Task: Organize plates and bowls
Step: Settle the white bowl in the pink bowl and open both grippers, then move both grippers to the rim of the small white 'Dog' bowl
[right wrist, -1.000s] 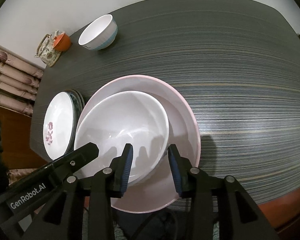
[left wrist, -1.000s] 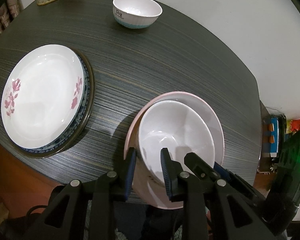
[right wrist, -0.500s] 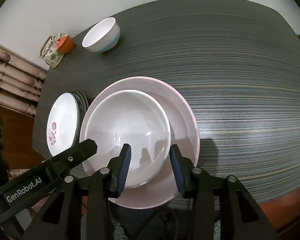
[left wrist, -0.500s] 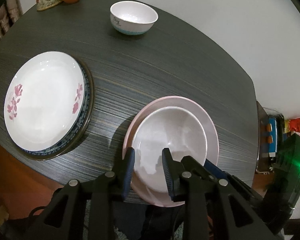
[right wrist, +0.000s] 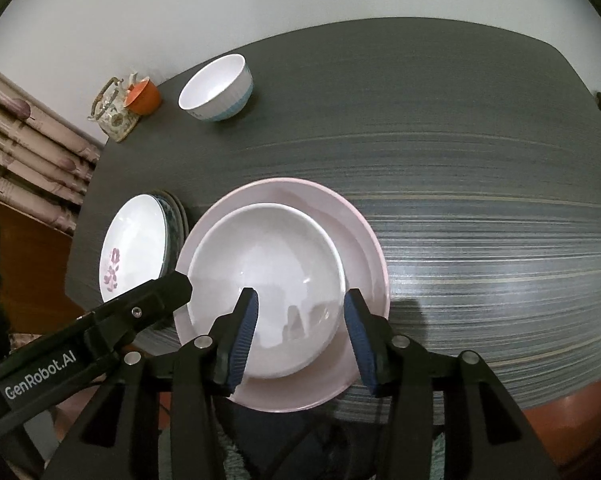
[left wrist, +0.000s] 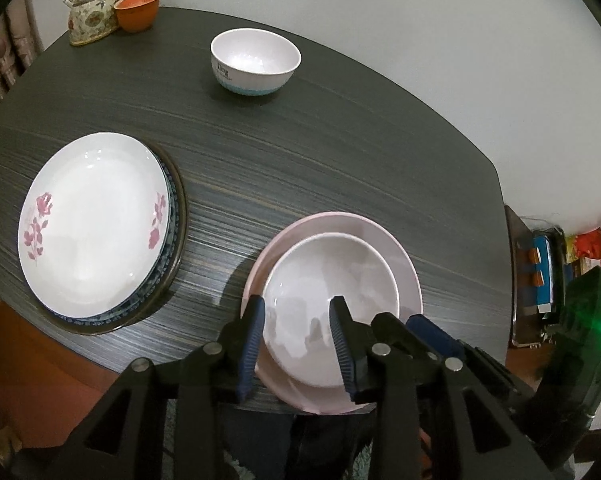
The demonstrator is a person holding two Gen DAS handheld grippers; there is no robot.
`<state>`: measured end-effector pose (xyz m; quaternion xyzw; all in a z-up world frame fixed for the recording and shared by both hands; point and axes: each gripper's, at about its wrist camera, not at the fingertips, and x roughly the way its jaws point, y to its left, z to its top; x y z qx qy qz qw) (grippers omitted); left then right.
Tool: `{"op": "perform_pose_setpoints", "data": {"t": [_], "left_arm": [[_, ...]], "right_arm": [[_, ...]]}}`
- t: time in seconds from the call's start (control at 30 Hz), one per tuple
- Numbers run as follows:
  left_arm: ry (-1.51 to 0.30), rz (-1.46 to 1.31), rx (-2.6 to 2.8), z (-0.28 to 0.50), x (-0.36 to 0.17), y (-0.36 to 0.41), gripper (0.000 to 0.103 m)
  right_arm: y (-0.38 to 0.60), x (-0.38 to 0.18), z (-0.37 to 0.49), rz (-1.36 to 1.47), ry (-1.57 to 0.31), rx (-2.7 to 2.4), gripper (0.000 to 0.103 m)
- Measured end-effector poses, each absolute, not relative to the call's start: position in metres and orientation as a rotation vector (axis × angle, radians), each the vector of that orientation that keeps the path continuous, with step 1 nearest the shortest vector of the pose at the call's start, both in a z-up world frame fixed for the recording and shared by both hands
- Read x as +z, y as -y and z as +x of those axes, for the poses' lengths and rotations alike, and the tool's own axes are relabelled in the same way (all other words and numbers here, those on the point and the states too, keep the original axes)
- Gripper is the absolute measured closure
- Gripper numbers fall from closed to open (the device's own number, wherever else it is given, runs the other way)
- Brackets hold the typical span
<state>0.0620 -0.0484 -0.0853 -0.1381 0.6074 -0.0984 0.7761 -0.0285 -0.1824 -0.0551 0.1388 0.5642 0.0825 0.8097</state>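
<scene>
Releasing the white bowl (right wrist: 266,276), now nested in the pink bowl (right wrist: 360,240) near the table's (right wrist: 480,160) front edge. Left gripper (left wrist: 298,340) and right gripper (right wrist: 300,332) both opening, jaws narrowly parted, pads apparently clear of the rim, nothing gripped. Compared with a second earlier: jaws wider, white bowl sitting level rather than tilted. Next, probably fetching the blue-based bowl (left wrist: 255,60) at the far edge; flowered plate stack (left wrist: 96,220) lying at the left edge.
</scene>
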Motion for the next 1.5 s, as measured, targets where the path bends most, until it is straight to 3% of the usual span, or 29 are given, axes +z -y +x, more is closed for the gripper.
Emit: {"op": "perform_pose_setpoints", "data": {"t": [0.8,1.5], "left_arm": [[-1.296,-0.314,-0.103,0.09,-0.091,0.018,0.069],[-1.296,-0.364,-0.012,0.176,-0.115,-0.023,0.068]], "right_arm": [[0.182,-0.029,-0.002,0.194,-1.123,0.2,0.06],[0.203,-0.041,0.091,0.193,-1.129,0.263,0.06]]}}
